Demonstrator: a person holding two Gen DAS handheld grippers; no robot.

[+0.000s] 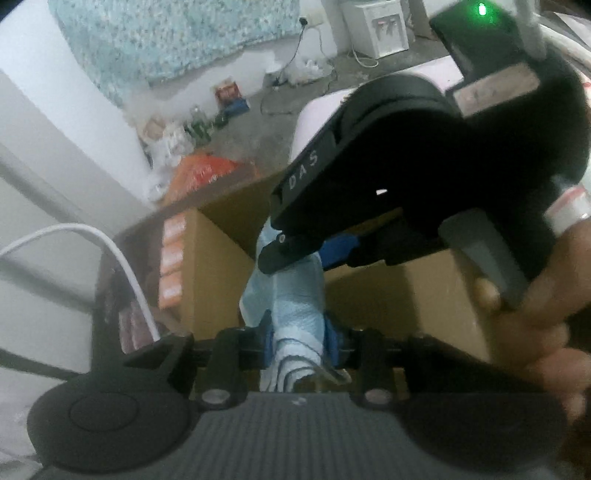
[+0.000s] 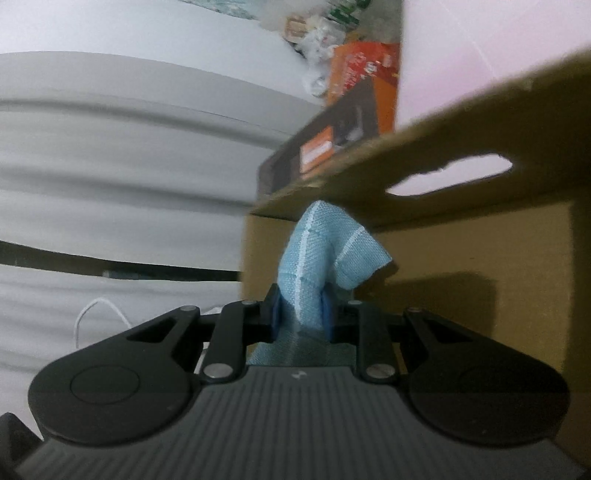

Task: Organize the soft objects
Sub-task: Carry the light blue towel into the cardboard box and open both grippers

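A light blue cloth [image 1: 295,295] with white stripes hangs stretched between both grippers over an open cardboard box [image 1: 388,295]. At the bottom of the left wrist view, my left gripper [image 1: 301,339] has its blue pads closed on the cloth's lower end. Above it my right gripper [image 1: 306,254], held by a person's hand [image 1: 546,325], clamps the cloth's upper part. In the right wrist view, my right gripper [image 2: 301,314] is shut on the cloth [image 2: 317,243], whose folded end sticks up in front of the cardboard box [image 2: 443,251] wall with its handle slot.
A white cable [image 1: 122,266] curves at the left of the box. An orange bag [image 1: 203,173], bottles and packets lie on the concrete floor beyond. A white water dispenser [image 1: 376,26] stands at the far wall. An orange carton [image 2: 365,74] shows behind the box.
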